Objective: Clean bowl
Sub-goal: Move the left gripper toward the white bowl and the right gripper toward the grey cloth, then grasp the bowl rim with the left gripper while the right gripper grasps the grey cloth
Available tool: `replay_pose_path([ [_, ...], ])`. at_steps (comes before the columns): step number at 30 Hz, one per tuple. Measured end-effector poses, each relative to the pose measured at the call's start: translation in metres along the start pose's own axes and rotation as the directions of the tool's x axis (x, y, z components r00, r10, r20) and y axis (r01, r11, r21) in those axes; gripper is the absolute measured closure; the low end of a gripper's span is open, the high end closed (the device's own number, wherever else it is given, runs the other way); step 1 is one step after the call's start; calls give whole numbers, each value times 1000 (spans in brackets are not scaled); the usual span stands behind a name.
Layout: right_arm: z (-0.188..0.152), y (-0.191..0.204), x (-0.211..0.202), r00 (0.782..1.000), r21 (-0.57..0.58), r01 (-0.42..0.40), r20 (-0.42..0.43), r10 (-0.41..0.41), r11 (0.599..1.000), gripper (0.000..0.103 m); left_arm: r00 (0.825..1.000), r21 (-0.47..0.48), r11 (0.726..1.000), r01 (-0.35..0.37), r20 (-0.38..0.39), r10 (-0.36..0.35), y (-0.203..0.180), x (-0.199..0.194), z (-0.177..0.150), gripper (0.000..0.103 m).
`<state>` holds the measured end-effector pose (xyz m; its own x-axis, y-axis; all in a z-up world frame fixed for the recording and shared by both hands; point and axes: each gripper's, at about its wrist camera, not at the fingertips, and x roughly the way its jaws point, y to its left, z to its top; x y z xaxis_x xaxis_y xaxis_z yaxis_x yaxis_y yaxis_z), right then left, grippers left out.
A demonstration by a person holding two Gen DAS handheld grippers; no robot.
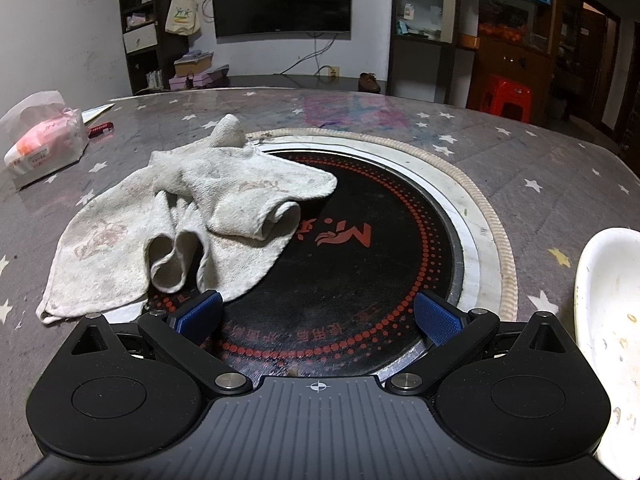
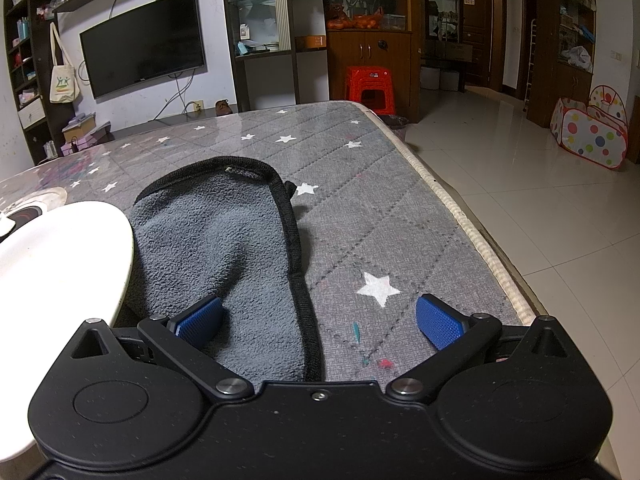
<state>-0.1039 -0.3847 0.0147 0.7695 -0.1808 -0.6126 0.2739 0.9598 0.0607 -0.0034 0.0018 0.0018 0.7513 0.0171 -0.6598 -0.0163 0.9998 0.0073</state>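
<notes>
The white bowl (image 1: 608, 344) sits upright on the star-patterned surface (image 1: 560, 184), just to the right of the round black cooktop (image 1: 360, 248) set into it. Brownish food specks dot its inner wall. A crumpled, stained white towel (image 1: 180, 216) lies across the cooktop's left edge, well apart from the bowl. On the bowl's (image 2: 60, 264) other side a grey fleece cloth (image 2: 224, 248) with black trim lies flat, its near edge tucked beside the rim.
</notes>
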Motion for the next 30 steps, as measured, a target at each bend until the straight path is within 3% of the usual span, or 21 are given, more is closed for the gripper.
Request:
replay_pose_path([
  [7,0,0,1,1000,0,0,0,0,1000,0,999,-74,997,21,-40,-24,16,-19,1,3],
  [10,-1,0,-1,1000,1,-1,0,1,1000,0,995,-82,995,60,-71,-66,18,-30,0,15],
  [20,-1,-10,-12,999,82,-30,31,27,996,0,960,-128,964,233,-129,-250,3,-86,-15,33],
  [23,-3,-8,-19,999,80,-43,33,41,996,5,946,-128,954,271,-145,-288,-7,-96,-19,44],
  [26,-4,-3,-28,997,69,-69,48,66,995,6,947,-129,957,259,-160,-278,-17,-101,-24,54],
  [30,3,-3,-28,993,82,-111,40,108,990,16,946,-156,955,251,-168,-276,-22,-107,-29,57],
])
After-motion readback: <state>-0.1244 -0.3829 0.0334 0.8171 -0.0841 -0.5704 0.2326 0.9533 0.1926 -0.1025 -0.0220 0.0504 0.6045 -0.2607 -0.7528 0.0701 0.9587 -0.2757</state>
